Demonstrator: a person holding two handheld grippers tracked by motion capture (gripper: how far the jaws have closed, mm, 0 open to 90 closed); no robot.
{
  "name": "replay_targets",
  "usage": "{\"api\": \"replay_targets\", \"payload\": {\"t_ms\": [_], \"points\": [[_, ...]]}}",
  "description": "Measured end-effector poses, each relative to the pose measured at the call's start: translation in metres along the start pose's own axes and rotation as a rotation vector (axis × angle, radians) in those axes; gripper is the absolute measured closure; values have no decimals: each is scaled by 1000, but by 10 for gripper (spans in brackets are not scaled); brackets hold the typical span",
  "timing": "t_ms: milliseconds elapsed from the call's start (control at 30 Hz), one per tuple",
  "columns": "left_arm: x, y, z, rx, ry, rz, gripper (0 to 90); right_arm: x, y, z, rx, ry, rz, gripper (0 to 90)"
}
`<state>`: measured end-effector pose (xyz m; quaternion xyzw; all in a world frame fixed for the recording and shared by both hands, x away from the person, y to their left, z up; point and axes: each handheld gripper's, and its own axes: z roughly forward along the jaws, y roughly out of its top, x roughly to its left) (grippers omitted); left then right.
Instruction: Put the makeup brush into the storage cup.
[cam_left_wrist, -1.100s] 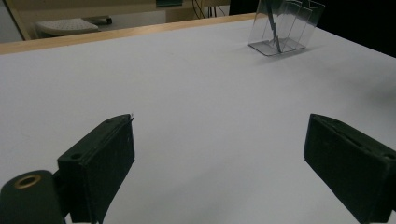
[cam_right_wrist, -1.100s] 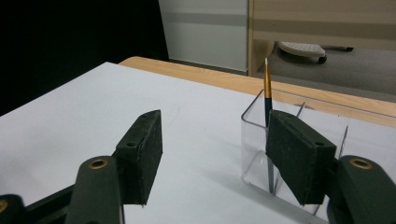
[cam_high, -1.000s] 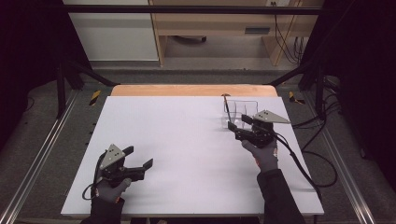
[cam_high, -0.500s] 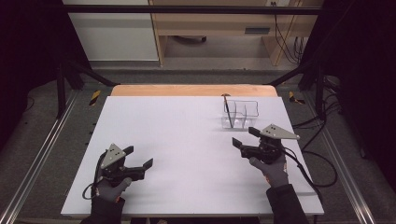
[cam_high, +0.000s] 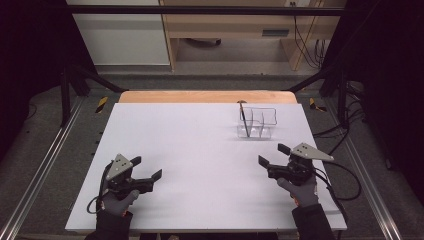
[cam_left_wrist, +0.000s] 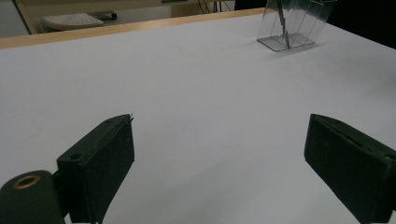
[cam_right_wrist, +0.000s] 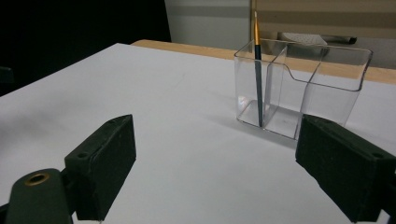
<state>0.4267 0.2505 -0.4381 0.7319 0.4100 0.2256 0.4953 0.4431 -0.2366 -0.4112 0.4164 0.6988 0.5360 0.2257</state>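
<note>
A thin brush (cam_right_wrist: 257, 70) is seen upright in the left compartment of a clear holder (cam_high: 257, 122) on the white surface (cam_high: 200, 150). Both the left gripper (cam_high: 149, 169) and right gripper (cam_high: 273, 154) are held released and empty. The light holder could be tipped by a careless approach.

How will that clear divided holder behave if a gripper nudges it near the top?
The clear holder looks thin-walled and nearly empty, so probably light; it would likely slide on the smooth white table or tip. The thin brush leaning in its left compartment may shift or rattle. The glossy walls probably grip poorly.
</note>
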Motion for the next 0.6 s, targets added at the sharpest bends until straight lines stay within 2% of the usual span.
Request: {"api": "replay_targets", "payload": {"t_ms": [367, 600], "points": [[3, -2, -1, 8, 17, -1, 74, -5, -13, -8, 29, -16, -32, 91], [5, -5, -1, 15, 20, -7, 74, -6, -18, -14, 39, -18, -32, 90]]}}
